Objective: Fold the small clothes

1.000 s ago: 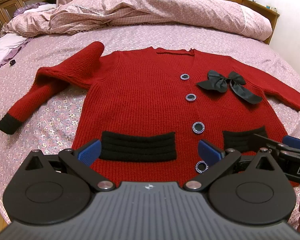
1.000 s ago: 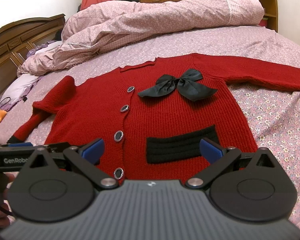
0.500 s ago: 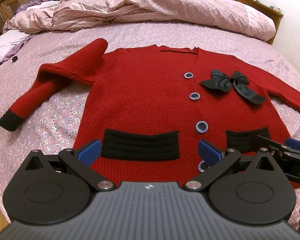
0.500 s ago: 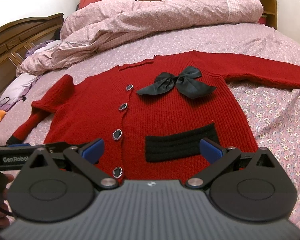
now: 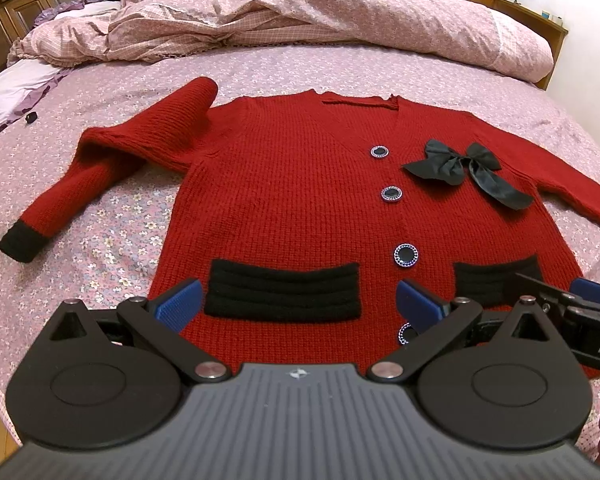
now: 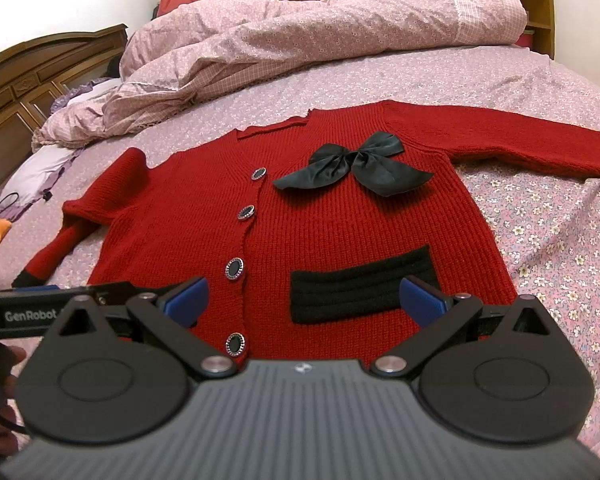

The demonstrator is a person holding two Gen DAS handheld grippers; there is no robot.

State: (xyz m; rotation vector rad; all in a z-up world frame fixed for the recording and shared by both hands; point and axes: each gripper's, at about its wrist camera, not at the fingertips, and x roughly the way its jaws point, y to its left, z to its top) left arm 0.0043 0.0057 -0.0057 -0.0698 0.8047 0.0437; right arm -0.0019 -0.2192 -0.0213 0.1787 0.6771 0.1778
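A red knit cardigan (image 5: 300, 200) (image 6: 340, 224) lies flat, front up, on the bed, with a black bow (image 5: 466, 168) (image 6: 356, 166), black pocket bands and a row of dark buttons. Its left sleeve (image 5: 100, 176) is bent and bunched; the other sleeve (image 6: 512, 140) stretches out to the right. My left gripper (image 5: 298, 306) hovers open above the hem, over the left pocket (image 5: 284, 294). My right gripper (image 6: 304, 300) is open too, above the right pocket (image 6: 364, 288). Neither holds anything.
A rumpled pink quilt (image 5: 320, 12) (image 6: 300, 40) is heaped across the far side of the bed. The floral sheet (image 5: 100, 240) (image 6: 552, 240) lies bare around the cardigan. A wooden headboard (image 6: 32, 76) stands at the left, with a pillow (image 5: 20, 84) beside it.
Both grippers have edged forward and slightly lower over the cardigan's hem, so the garment looks a little nearer. Both stay open and the cardigan has not moved.
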